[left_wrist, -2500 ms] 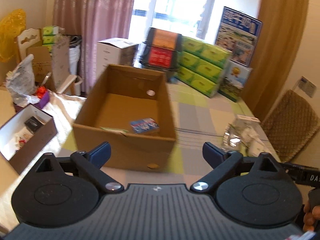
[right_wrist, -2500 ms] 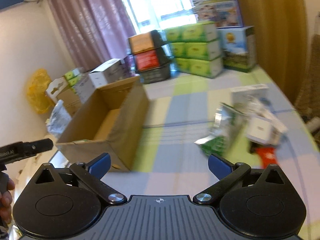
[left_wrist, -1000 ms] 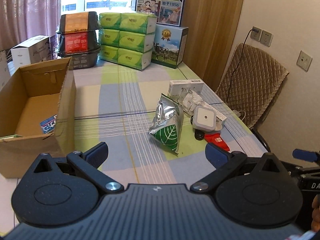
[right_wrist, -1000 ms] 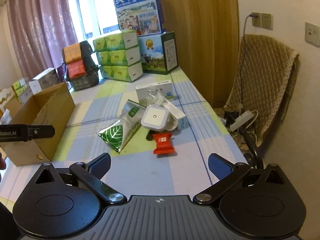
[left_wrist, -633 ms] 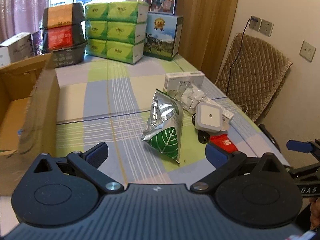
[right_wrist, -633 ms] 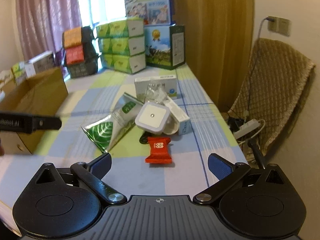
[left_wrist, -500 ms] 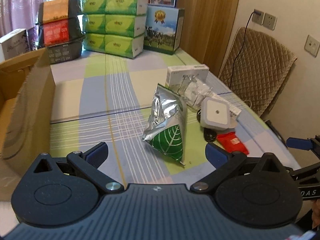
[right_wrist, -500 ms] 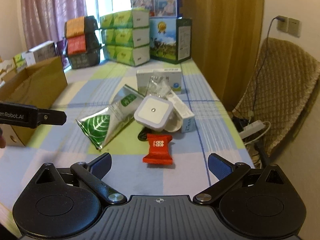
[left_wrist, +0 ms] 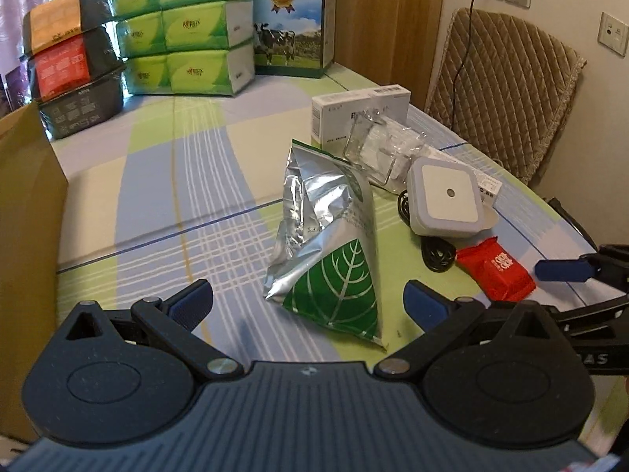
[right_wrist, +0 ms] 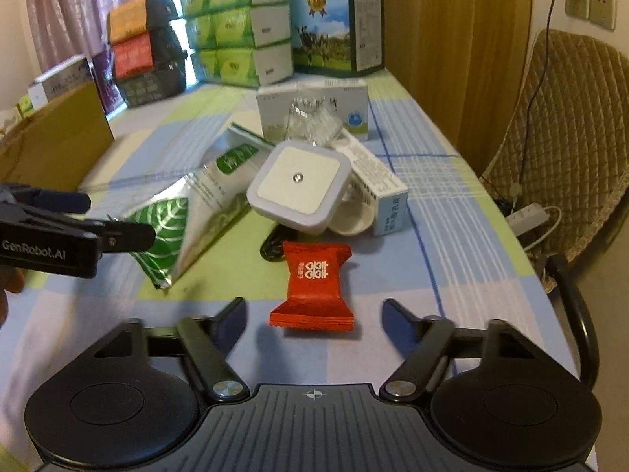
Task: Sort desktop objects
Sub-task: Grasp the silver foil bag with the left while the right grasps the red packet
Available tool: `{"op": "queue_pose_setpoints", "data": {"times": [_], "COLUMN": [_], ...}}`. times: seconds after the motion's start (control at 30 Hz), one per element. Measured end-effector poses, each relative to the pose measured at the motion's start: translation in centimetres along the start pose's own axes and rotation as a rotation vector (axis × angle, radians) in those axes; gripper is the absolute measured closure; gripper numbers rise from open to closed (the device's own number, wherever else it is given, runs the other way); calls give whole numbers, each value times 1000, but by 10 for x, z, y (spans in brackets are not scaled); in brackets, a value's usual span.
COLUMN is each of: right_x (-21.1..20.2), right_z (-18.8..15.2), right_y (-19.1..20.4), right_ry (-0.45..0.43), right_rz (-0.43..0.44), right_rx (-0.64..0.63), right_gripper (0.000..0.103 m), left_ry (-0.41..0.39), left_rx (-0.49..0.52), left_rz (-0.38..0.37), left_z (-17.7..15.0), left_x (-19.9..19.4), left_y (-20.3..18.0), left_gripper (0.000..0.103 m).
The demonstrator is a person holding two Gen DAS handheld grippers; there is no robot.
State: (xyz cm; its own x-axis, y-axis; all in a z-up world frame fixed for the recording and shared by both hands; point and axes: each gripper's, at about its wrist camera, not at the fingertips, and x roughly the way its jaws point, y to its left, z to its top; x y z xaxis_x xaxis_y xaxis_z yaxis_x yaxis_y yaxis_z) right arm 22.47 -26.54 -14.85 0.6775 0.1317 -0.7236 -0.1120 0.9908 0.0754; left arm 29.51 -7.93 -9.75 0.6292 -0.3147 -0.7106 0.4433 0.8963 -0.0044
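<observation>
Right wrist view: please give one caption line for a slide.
Open right gripper approaches red candy packet on checked tablecloth.

Left gripper [left_wrist: 308, 305] held low and level, jaws spread wide, nothing between them. Right gripper [right_wrist: 313, 312] same deal: jaws wide apart, empty, angled slightly down. Both side by side, close together, each poking into the other's view.
</observation>
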Motion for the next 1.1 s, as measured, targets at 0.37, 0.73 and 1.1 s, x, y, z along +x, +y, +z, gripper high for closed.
{"op": "queue_pose_setpoints", "data": {"times": [0.37, 0.73, 1.1], "right_x": [13, 14, 11], "right_z": [7, 10, 11], "right_y": [3, 4, 7], "right_ry": [18, 30, 28], "right_rz": [-22, -18, -9], "right_rx": [-20, 6, 37], "right_gripper": [59, 59, 59], "left_ry": [47, 95, 125], "left_rx": [-21, -9, -101], "left_rz": [-17, -45, -82], "left_z": [9, 15, 7], "left_x": [33, 56, 32], "left_y": [2, 0, 2], "left_gripper": [2, 18, 53]}}
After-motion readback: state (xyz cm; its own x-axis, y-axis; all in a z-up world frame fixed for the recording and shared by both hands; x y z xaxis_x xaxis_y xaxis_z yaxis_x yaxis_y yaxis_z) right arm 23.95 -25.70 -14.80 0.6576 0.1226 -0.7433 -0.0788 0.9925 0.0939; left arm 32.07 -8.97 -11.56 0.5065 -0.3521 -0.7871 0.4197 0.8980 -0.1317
